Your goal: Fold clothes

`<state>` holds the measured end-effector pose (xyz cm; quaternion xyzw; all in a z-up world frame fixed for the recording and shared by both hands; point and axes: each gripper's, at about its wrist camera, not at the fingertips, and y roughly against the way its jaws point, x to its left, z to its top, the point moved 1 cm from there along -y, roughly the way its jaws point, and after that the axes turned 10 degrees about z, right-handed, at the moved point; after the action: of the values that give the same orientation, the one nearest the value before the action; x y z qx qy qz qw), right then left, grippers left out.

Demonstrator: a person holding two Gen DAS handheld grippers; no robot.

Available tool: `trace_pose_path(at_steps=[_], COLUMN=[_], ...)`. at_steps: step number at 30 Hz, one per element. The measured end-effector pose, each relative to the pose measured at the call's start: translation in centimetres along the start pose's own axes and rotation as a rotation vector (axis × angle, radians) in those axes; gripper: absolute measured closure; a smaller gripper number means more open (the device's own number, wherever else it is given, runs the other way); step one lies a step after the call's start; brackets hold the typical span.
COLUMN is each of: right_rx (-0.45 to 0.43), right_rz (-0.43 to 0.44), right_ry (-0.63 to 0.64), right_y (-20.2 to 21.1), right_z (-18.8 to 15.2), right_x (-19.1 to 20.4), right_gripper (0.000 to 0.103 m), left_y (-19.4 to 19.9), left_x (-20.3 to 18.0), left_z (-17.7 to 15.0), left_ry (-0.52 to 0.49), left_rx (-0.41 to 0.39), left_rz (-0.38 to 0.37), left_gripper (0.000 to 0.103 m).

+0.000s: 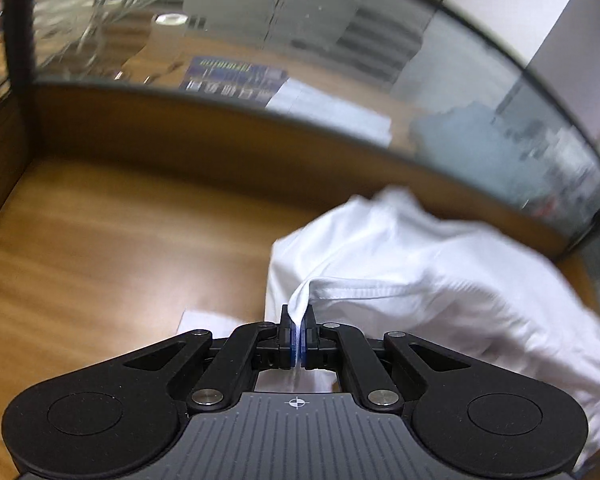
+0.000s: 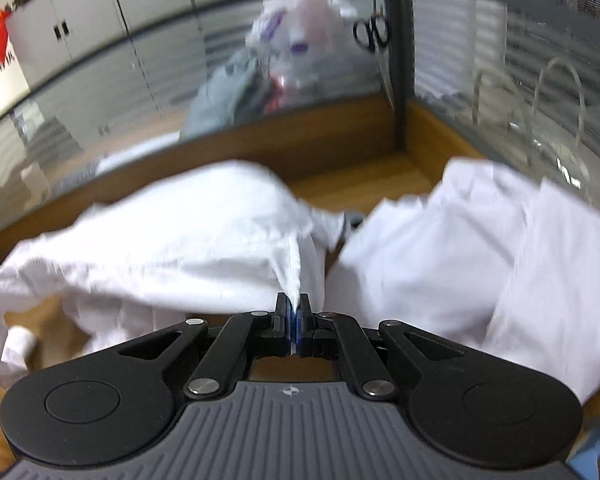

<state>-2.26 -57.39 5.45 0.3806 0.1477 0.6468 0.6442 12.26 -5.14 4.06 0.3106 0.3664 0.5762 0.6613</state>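
Scissors (image 2: 372, 32) show only rightward; bare desk (image 1: 100, 248) only leftward. Left gripper (image 1: 299, 320) and right gripper (image 2: 293, 312) pinch, seemingly, one white garment (image 1: 420, 272).

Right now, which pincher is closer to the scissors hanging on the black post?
Right. The scissors hang ahead of the right gripper, beyond the white garment it pinches. The left gripper view shows no scissors.

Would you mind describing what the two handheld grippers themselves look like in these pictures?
The left gripper and right gripper look alike: black linkage arms with silver rivets, two round black lobes, a ribbed grey plate bearing a small white crosshair mark, and narrow black fingers lined with blue pads. No cables, hands or sleeves show.
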Motion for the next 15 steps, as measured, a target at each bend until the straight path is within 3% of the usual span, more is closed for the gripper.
trace_pose_path(at_steps=[4, 11, 12, 15], right_rx=[0.050, 0.099, 0.106, 0.127], right_rz=[-0.015, 0.006, 0.009, 0.019], right_ry=[0.073, 0.142, 0.152, 0.182], right_y=[-1.2, -2.3, -2.4, -2.9], right_z=[-4.2, -5.9, -6.2, -6.9], right_x=[1.0, 1.6, 1.7, 1.9], right_gripper=[0.100, 0.099, 0.098, 0.096], left_y=[-1.2, -1.1, -1.0, -0.1], left_x=[0.5, -0.8, -1.3, -2.5], left_z=[-2.4, -3.0, -2.7, -2.4], left_ry=[-0.017, -0.105, -0.122, -0.178], left_rx=[0.026, -0.016, -0.025, -0.063], left_rz=[0.057, 0.114, 0.110, 0.081], left_gripper=[0.099, 0.096, 0.090, 0.056])
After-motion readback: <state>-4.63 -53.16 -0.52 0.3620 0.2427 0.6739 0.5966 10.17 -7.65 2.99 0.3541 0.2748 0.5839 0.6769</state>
